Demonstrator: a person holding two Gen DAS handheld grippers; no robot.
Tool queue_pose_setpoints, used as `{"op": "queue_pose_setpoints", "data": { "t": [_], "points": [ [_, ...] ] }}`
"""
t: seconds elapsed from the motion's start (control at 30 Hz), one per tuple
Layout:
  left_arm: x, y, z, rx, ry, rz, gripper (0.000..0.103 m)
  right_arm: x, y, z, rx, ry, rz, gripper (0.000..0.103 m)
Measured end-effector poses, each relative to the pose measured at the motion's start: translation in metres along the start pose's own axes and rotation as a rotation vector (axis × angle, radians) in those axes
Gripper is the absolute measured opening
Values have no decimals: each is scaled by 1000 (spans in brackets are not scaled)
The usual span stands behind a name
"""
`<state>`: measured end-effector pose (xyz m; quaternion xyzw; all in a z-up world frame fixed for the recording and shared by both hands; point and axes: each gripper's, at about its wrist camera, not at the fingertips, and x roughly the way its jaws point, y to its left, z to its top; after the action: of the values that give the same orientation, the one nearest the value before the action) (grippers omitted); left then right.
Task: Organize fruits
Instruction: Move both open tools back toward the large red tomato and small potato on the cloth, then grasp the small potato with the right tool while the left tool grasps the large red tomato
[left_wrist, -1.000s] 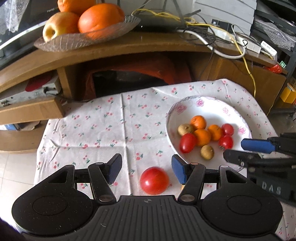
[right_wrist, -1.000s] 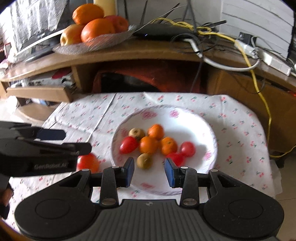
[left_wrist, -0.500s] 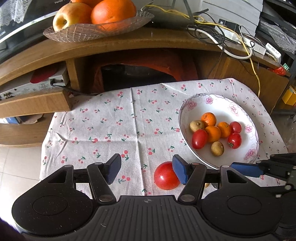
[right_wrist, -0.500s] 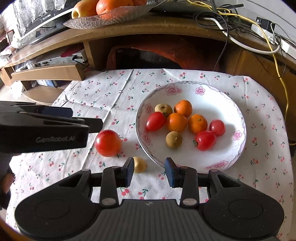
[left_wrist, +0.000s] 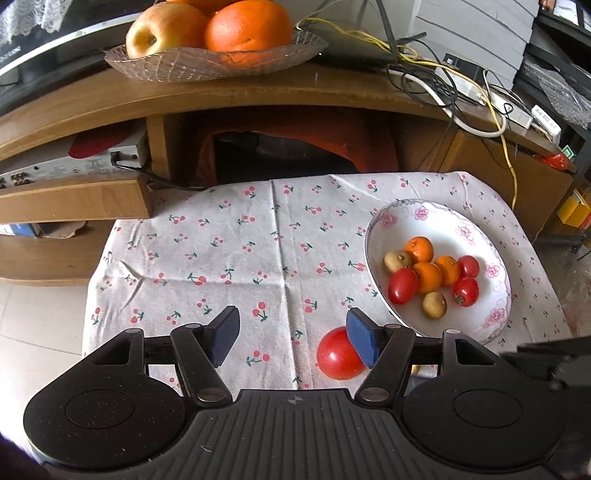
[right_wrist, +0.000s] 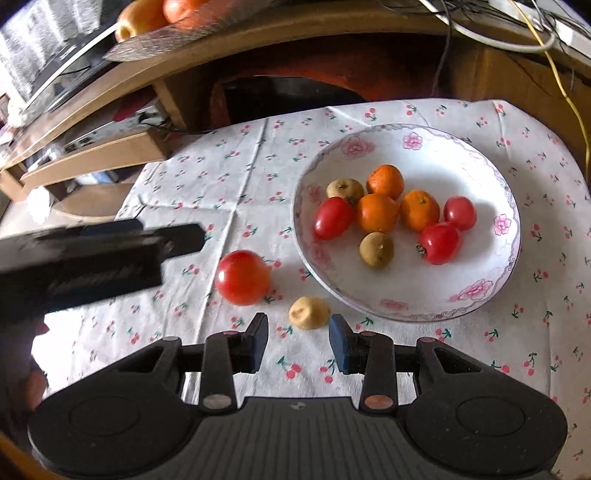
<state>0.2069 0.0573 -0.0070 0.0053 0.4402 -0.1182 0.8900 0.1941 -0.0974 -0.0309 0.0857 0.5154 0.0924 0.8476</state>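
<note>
Both claws hang empty and spread wide: left gripper (left_wrist: 293, 339) has the red tomato (left_wrist: 338, 353) behind its right fingertip, right gripper (right_wrist: 298, 341) has the yellowish fruit (right_wrist: 308, 313) just ahead, beside the plate (right_wrist: 491, 266).

We see a white tablecloth (left_wrist: 229, 258) printed with red cherries on green stems. The white bowl (right_wrist: 491, 266) carries pink flowers (grey scroll line along the rim). It holds orange, red and brown-yellow fruit. The loose tomato (right_wrist: 242, 277) is red; the finger pads (left_wrist: 362, 341) are blue.
</note>
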Motion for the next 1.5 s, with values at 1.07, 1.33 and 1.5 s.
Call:
{"op": "queue_pose_setpoints", "data": {
  "t": [1.07,1.33,1.5],
  "points": [
    [47,-40,-11,126,141,-50,69,-13,-15,-36,-107,48,-70,28],
    [62,-50,-12,145,157,7,55,-18,-30,-34,-91,43,-64,28],
    [58,-53,-15,166,164,17,50,-20,-35,-37,-114,44,-87,28]
  ]
}}
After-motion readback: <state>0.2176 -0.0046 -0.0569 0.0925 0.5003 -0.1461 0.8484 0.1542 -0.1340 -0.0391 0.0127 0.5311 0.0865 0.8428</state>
